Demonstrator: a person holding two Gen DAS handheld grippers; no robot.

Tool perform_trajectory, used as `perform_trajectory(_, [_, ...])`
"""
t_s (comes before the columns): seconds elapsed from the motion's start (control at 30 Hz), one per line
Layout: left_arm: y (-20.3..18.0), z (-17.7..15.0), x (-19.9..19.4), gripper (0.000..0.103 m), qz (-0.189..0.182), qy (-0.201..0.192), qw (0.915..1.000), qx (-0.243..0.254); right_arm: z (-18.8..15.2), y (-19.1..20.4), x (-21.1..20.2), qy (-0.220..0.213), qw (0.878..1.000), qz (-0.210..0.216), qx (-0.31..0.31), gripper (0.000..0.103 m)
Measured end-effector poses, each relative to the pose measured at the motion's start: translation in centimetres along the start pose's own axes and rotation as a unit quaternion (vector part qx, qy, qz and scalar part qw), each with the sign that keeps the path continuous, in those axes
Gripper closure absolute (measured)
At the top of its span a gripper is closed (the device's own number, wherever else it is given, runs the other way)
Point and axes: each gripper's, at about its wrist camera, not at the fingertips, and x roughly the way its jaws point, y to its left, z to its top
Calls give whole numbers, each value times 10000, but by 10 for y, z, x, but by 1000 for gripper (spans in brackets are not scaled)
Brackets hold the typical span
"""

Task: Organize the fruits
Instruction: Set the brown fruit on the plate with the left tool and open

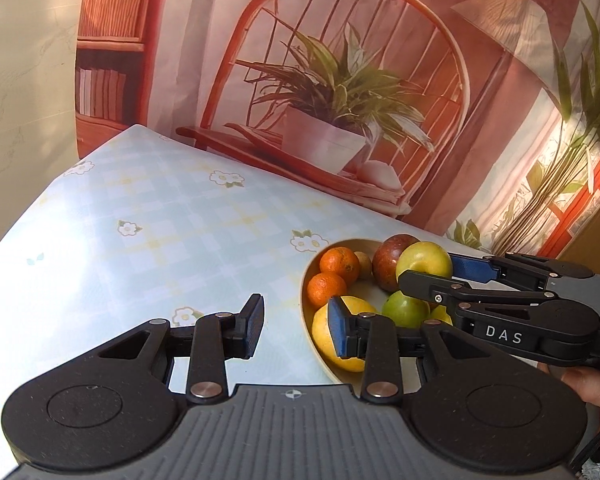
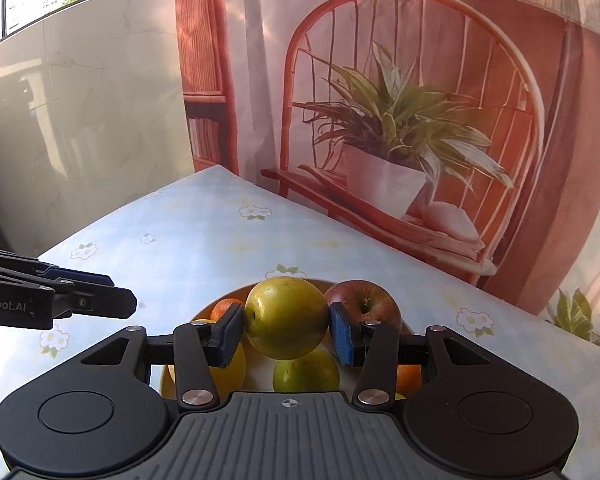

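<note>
Only the left wrist view shows the right gripper clamping the apple sideways

Black linkage tongs with blue ribbed pads, silver rivets, white lettering.

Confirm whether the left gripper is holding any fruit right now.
No. The left gripper has nothing between its pads, while the right gripper clamps the yellow-green apple.

A yellow-green apple was suspended above the wooden bowl, which contained oranges, a red apple, lemons and a green fruit.
</note>
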Motion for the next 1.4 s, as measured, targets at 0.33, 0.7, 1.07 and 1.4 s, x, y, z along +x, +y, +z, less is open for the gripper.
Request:
perform_trajectory(0.33, [16, 0, 1, 66, 110, 33, 9998, -173, 4, 12, 36, 429, 9990, -43, -110, 60])
perform_trajectory(0.7, [7, -4, -8, 66, 24, 19, 10000, -84, 3, 5, 16, 363, 9992, -122, 66, 60])
perform_trajectory(1.07, [-14, -18, -38, 66, -67, 55, 9998, 193, -22, -9, -51, -68, 9968, -166, 785, 60])
perform_trajectory(1.4, [-30, -40, -65, 66, -130, 126, 9988, 460, -67, -1, -109, -401, 9916, -272, 1200, 60])
